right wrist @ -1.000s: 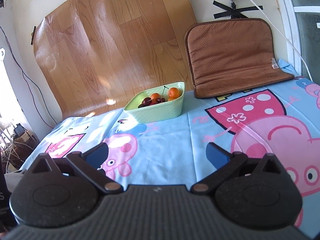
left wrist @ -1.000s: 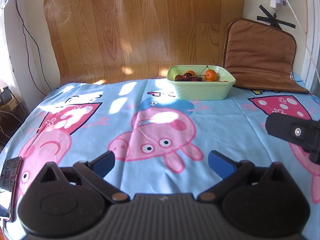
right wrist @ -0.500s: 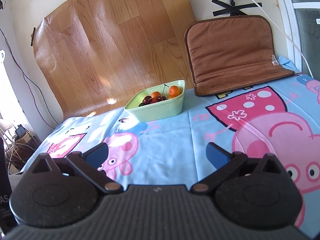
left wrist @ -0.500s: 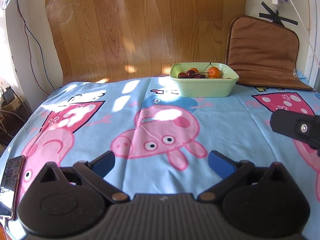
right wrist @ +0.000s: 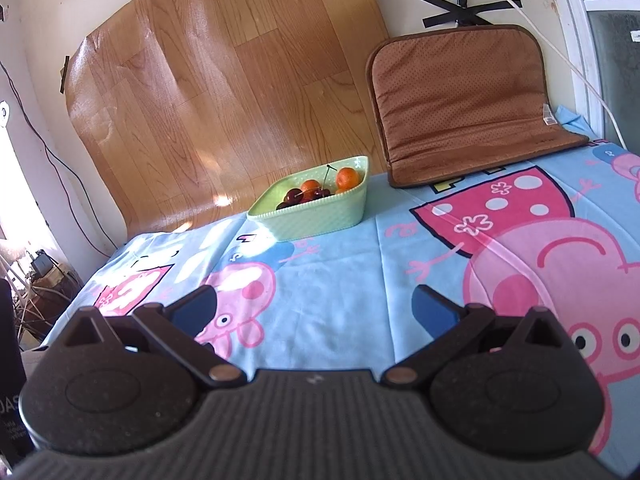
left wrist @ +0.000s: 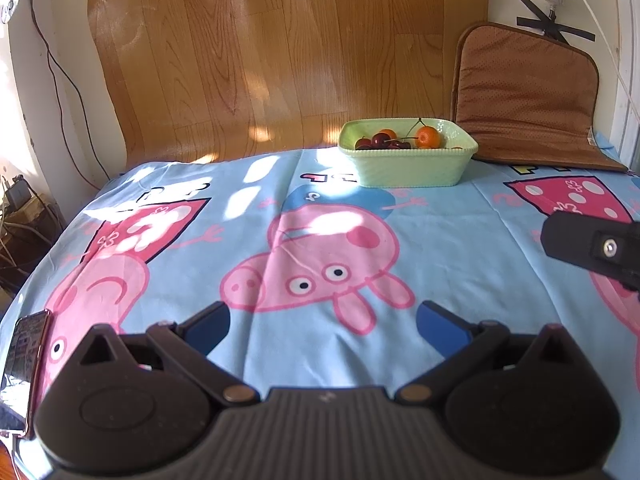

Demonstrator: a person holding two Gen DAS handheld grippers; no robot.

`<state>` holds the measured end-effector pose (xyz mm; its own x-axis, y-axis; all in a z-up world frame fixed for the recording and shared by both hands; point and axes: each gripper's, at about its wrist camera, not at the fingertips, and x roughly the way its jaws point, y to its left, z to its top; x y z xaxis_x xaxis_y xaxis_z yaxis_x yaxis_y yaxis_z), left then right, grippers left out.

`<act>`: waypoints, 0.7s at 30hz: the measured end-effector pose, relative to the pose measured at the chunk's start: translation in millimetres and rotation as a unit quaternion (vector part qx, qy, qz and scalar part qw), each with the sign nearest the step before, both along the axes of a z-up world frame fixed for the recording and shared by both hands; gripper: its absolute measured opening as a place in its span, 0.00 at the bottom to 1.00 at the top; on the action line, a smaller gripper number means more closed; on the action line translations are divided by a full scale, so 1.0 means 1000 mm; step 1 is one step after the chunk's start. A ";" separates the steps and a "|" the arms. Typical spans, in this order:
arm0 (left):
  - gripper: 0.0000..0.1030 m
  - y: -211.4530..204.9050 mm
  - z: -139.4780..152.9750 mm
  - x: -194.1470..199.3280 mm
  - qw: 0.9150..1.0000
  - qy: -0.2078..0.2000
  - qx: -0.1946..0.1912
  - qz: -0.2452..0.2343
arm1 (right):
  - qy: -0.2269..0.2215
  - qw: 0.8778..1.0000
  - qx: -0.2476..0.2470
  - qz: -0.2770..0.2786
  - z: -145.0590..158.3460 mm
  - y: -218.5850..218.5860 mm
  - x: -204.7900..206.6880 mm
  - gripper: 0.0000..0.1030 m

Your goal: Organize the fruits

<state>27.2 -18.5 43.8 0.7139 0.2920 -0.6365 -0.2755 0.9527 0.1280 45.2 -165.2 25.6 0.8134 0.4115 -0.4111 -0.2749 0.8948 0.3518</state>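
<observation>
On the cartoon tablecloth point(left wrist: 440, 240), a green dish point(left wrist: 408, 160) holds cherries point(left wrist: 380, 143) and oranges point(left wrist: 427, 137).

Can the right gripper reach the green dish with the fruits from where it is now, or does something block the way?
Probably yes. The right gripper is open and empty, and only bare tablecloth lies between it and the green dish. The brown cushion stands beside the dish, off the path.

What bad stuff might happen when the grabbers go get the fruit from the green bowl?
Three things might go wrong. The cherries are small, round and piled beside the oranges, so open fingers may squash one or knock others out. The green bowl sits on a soft, wrinkly cloth, so a push could slide it. The phone lies at the table's edge near the left gripper and could be bumped off.
</observation>
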 end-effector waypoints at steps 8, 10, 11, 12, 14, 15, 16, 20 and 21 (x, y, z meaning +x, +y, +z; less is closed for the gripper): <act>1.00 -0.001 -0.001 0.001 1.000 0.006 0.000 0.001 | 0.001 1.000 0.001 0.001 -0.001 0.000 0.000 1.00; 1.00 0.000 -0.002 0.002 1.000 0.008 -0.001 0.001 | 0.003 1.000 0.002 0.002 -0.001 -0.001 0.001 1.00; 1.00 0.000 -0.002 0.002 1.000 0.009 -0.001 0.001 | 0.003 1.000 0.002 0.002 -0.002 -0.001 0.001 1.00; 1.00 0.000 -0.002 0.002 1.000 0.010 -0.001 0.001 | 0.004 1.000 0.002 0.002 -0.002 -0.001 0.000 1.00; 1.00 0.000 -0.003 0.002 1.000 0.011 0.000 0.001 | 0.006 1.000 0.003 0.003 -0.003 -0.001 0.001 1.00; 1.00 -0.001 -0.003 0.002 1.000 0.012 0.000 0.000 | 0.008 1.000 0.003 0.003 -0.003 -0.001 0.001 1.00; 1.00 -0.001 -0.003 0.002 1.000 0.013 0.001 0.000 | 0.009 1.000 0.004 0.003 -0.003 -0.001 0.001 1.00; 1.00 0.000 -0.004 0.002 1.000 0.015 0.003 0.001 | 0.011 1.000 0.004 0.004 -0.003 -0.002 0.002 1.00; 1.00 0.000 -0.005 0.002 1.000 0.016 0.003 0.001 | 0.010 1.000 0.004 0.004 -0.003 -0.002 0.002 1.00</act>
